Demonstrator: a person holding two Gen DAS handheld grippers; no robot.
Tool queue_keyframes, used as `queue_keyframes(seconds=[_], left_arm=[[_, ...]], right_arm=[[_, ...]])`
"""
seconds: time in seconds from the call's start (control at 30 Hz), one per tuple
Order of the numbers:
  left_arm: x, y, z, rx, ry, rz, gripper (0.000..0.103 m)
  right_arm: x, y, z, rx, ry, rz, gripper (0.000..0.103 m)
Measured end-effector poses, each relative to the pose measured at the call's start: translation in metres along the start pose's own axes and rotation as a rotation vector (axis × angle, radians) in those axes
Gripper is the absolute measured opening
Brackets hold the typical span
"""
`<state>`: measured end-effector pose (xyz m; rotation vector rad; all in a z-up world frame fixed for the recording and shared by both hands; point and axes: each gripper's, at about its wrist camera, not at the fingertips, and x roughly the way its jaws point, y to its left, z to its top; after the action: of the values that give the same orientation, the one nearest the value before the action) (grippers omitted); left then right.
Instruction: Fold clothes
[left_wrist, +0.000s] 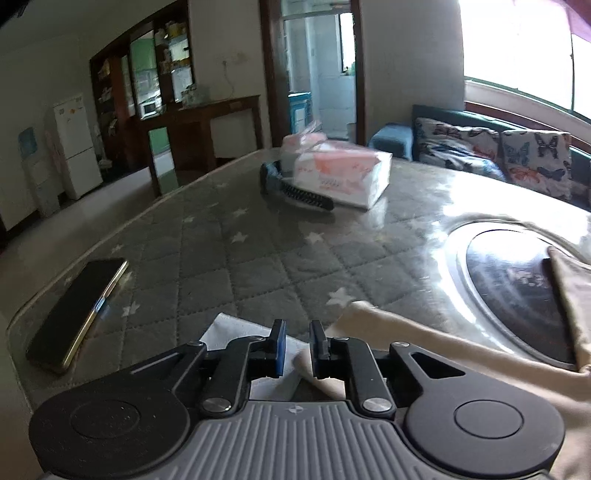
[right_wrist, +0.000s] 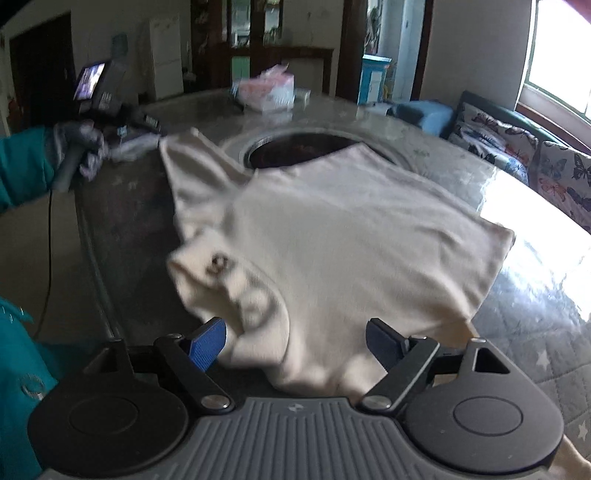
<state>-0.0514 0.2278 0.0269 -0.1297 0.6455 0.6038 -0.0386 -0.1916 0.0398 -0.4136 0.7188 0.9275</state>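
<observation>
A cream sweater (right_wrist: 351, 229) lies spread on the glass-topped table (left_wrist: 229, 258), its far edge over a round dark inset (right_wrist: 295, 147). One sleeve (right_wrist: 192, 166) stretches up and left to my left gripper (right_wrist: 149, 138), which a gloved hand holds. In the left wrist view that gripper (left_wrist: 297, 345) is shut on the cream sleeve cloth (left_wrist: 406, 339), with only a narrow gap between the blue pads. My right gripper (right_wrist: 295, 343) stands open and wide at the near edge of the sweater. A bunched fold of the sweater lies between its fingers, which are not closed on it.
A dark phone (left_wrist: 77, 314) lies near the table's left edge. A tissue pack (left_wrist: 343, 173) and a black comb (left_wrist: 303, 194) sit at the far side. White paper (left_wrist: 236, 326) lies under the left gripper. A sofa with butterfly cushions (left_wrist: 498, 155) stands beyond the table.
</observation>
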Motion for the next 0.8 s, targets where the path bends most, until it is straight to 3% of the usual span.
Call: queue_keyframes(seconds=[0.33, 0.43, 0.57, 0.63, 0.8], left_arm=[[-0.021, -0.066, -0.013, 0.102, 0.014, -0.254, 0.015], [-0.02, -0.084, -0.023, 0.136, 0.026, -0.294, 0.015], [-0.022, -0.092, -0.034, 0.2, -0.013, -0.279, 0.02], [-0.019, -0.089, -0.032, 0.2, -0.018, -0.252, 0.035], [0.001, -0.07, -0.021, 0.153, -0.026, -0.172, 0.051]], right_arm=[[0.021, 0.0, 0.003, 0.039, -0.002, -0.009, 0.083], [0.027, 0.002, 0.001, 0.041, 0.007, -0.005, 0.082], [0.036, 0.005, -0.002, 0.044, 0.02, 0.0, 0.083], [0.04, 0.007, -0.003, 0.046, 0.027, 0.002, 0.084], [0.039, 0.012, -0.005, 0.026, 0.031, 0.025, 0.084]])
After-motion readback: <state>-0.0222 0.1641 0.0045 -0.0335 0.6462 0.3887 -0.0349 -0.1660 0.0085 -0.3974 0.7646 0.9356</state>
